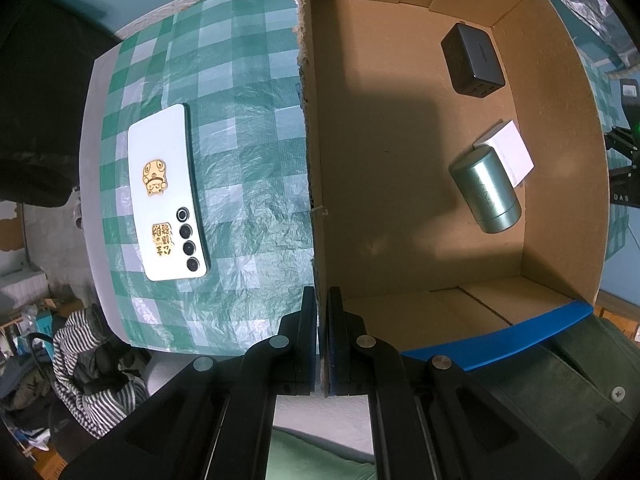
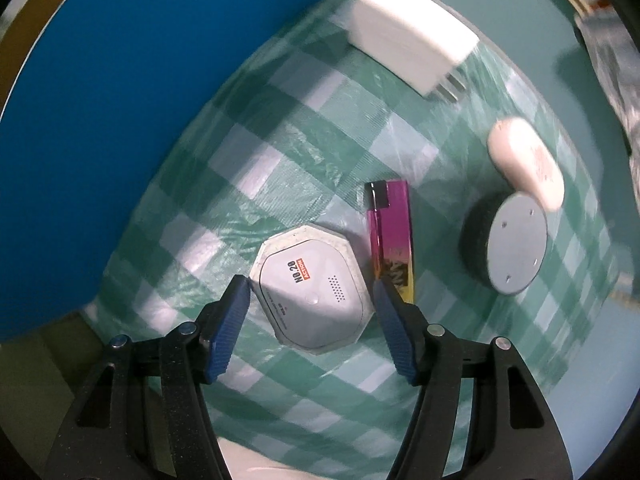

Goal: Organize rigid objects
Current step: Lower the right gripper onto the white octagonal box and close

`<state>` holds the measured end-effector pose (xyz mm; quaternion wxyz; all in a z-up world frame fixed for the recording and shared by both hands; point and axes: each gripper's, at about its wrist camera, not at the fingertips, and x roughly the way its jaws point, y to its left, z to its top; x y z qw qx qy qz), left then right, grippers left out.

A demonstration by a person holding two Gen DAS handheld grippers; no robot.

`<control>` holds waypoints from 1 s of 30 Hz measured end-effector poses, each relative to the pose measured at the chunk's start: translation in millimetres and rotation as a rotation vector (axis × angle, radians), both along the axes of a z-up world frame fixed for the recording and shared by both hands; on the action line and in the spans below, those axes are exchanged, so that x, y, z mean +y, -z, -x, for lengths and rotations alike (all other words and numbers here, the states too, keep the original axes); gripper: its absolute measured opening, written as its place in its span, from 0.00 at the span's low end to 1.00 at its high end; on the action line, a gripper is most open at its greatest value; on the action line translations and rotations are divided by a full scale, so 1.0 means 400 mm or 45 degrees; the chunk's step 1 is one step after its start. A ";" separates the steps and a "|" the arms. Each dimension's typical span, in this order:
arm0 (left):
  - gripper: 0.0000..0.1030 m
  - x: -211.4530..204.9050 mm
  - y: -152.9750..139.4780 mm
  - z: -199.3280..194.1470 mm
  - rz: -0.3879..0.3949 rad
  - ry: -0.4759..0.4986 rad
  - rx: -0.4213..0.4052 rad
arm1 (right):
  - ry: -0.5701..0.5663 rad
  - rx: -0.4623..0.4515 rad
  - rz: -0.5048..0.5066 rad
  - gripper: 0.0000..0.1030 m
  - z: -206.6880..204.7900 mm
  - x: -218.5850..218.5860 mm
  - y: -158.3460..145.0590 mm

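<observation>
My left gripper (image 1: 321, 308) is shut on the near left wall of the cardboard box (image 1: 310, 160). Inside the box lie a black charger block (image 1: 472, 60), a green tin (image 1: 486, 190) and a small white box (image 1: 510, 152). A white phone (image 1: 166, 192) lies back up on the checked cloth left of the box. My right gripper (image 2: 312, 284) is open, with its fingers on either side of a grey octagonal case (image 2: 310, 288) on the cloth. A purple lighter (image 2: 392, 232) lies just right of the case.
In the right wrist view a white plug adapter (image 2: 408, 28), a white oval case (image 2: 526, 160) and a black and grey round puck (image 2: 504, 240) lie on the green checked cloth (image 2: 280, 152). The box's blue outer wall (image 2: 100, 120) stands at the left.
</observation>
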<state>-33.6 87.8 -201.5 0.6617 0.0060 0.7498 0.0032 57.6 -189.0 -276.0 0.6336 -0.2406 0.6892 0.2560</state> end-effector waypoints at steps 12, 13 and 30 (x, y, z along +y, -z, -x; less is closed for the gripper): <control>0.04 -0.002 0.002 0.000 0.000 0.004 0.001 | 0.220 0.171 0.064 0.63 -0.087 0.022 0.059; 0.04 -0.002 0.002 0.000 0.000 0.003 0.001 | 0.199 0.156 0.065 0.63 -0.083 0.026 0.064; 0.04 -0.007 0.005 0.003 -0.003 0.006 0.004 | 0.121 0.021 0.041 0.52 -0.022 0.031 0.038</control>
